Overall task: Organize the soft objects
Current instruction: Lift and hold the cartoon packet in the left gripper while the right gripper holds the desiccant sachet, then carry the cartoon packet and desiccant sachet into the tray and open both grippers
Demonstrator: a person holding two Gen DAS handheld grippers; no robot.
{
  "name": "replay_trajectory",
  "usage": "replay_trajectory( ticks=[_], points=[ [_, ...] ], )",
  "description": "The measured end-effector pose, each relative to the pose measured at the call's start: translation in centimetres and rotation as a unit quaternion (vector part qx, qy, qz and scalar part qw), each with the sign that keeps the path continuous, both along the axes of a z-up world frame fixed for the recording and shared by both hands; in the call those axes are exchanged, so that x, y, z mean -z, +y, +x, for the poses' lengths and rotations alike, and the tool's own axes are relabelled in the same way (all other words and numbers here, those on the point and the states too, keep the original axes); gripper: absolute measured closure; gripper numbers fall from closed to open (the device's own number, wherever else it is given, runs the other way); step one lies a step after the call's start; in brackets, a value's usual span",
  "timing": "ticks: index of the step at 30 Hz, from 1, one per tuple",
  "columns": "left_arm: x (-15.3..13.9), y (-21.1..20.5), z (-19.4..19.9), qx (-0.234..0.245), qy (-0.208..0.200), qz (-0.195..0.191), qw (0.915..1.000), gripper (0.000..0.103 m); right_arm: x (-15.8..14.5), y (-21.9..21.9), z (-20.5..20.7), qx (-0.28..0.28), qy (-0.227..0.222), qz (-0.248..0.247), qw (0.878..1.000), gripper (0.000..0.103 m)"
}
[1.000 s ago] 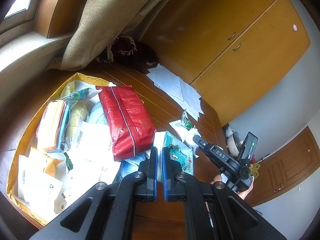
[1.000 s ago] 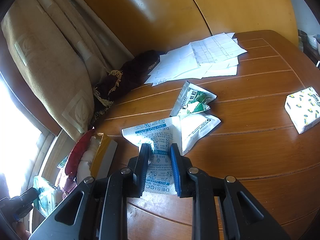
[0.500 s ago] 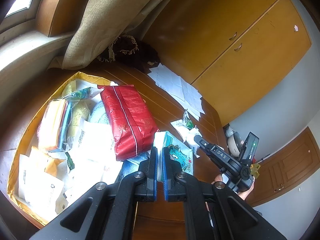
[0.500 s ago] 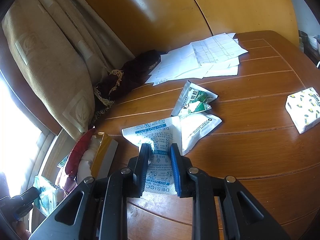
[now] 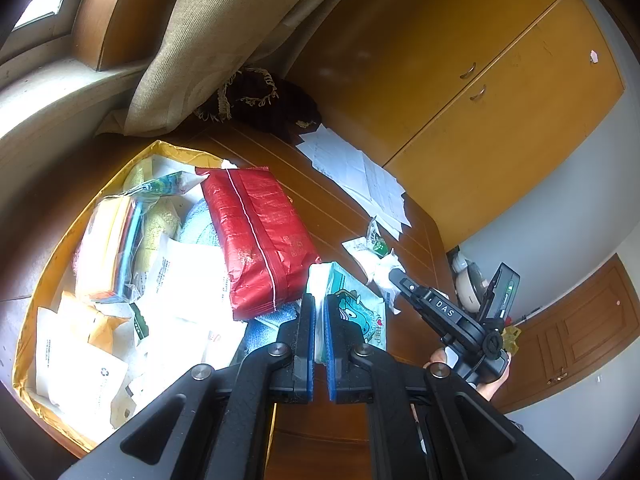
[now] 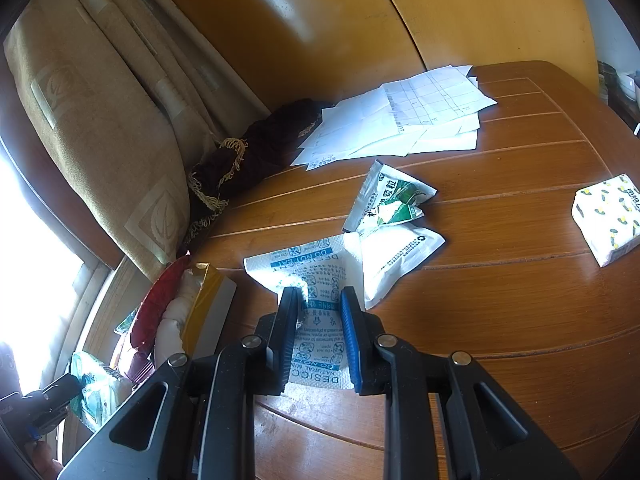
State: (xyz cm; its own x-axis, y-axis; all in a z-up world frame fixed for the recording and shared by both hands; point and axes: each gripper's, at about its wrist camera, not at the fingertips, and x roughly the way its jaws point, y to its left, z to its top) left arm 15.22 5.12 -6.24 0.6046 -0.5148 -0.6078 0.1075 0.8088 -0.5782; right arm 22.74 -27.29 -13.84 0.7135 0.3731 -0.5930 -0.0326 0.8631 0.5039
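Note:
My left gripper (image 5: 319,304) is shut on a teal-and-white tissue pack (image 5: 352,308) and holds it at the right rim of a yellow box (image 5: 60,248). The box holds a red pack (image 5: 260,236), white sachets and other soft packs. My right gripper (image 6: 319,300) straddles a white desiccant sachet (image 6: 308,268) lying on the wooden table (image 6: 500,320); its jaws stand a little apart on either side of the sachet. A second white sachet (image 6: 400,256) and a crumpled green-and-white packet (image 6: 388,200) lie just beyond it. A patterned tissue pack (image 6: 608,216) lies at the right.
Loose paper sheets (image 6: 412,120) lie at the table's back by a dark fringed cloth (image 6: 248,148). A beige curtain (image 6: 108,120) hangs on the left. Wooden cabinet doors (image 5: 500,92) stand behind the table. The box also shows at the left in the right wrist view (image 6: 208,292).

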Motion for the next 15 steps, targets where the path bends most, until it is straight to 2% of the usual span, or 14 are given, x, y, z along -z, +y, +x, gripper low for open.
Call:
replay_trajectory(
  ticks=[9, 15],
  points=[
    [-0.1, 0.6, 0.2, -0.005, -0.003, -0.001, 1.0, 0.1, -0.1, 0.0, -0.2, -0.003, -0.007, 0.002, 1.0, 0.082],
    [-0.8, 3.4, 0.2, -0.033, -0.014, -0.006, 0.9993, 0.1, -1.8, 0.2, -1.5, -0.015, -0.054, 0.003, 0.998, 0.082]
  ],
)
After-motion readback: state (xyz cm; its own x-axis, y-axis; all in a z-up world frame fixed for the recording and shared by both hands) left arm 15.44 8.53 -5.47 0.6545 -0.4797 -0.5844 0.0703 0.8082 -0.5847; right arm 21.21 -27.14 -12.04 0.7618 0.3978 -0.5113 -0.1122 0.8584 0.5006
